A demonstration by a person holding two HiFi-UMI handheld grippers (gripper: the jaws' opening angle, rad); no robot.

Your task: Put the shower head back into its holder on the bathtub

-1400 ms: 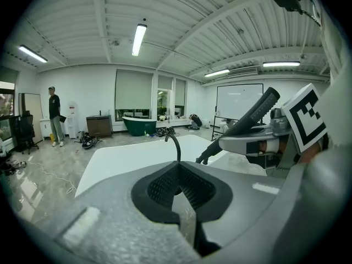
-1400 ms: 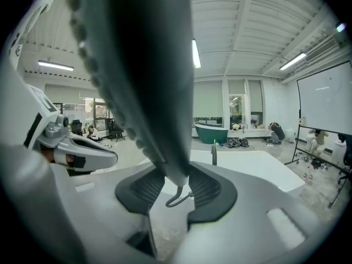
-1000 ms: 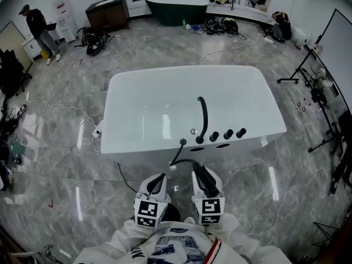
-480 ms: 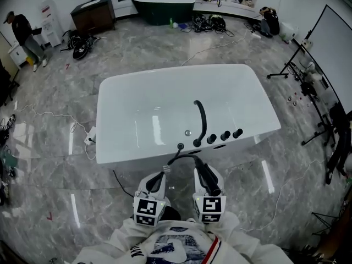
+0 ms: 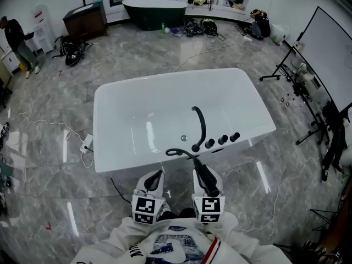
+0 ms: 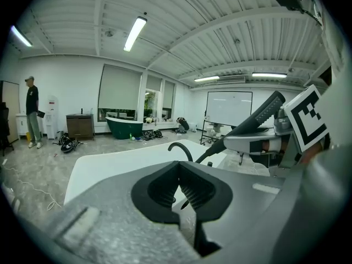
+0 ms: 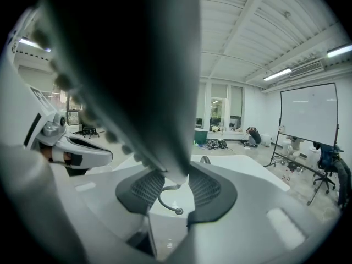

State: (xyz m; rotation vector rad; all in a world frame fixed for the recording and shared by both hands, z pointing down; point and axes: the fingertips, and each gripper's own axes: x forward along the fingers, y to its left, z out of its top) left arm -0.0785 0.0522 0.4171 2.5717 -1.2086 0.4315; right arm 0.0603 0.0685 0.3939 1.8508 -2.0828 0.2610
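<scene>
The black shower head [image 5: 204, 179] lies between the pads of my right gripper [image 5: 201, 172], which is shut on its handle. In the right gripper view the shower head [image 7: 137, 65] fills the upper left. Its black hose [image 5: 177, 152] curls from it over the near rim of the white bathtub [image 5: 121, 100]. On that rim stand a curved black spout [image 5: 200, 123] and a row of black knobs [image 5: 222, 140]. The holder itself I cannot make out. My left gripper [image 5: 156, 176] hangs beside the right one, short of the tub; its ribbed pads [image 6: 187, 190] meet on nothing.
Grey marble floor surrounds the tub. A cable and socket [image 5: 87, 145] lie at the tub's left corner. Black stands [image 5: 308, 114] and a whiteboard [image 5: 330, 54] line the right. A dark green tub [image 5: 153, 10] and a person [image 5: 15, 40] are at the far end.
Both grippers have come forward to the tub, and it now sits nearer in view. The hose loop has risen from beside the tub wall to over the near rim.
</scene>
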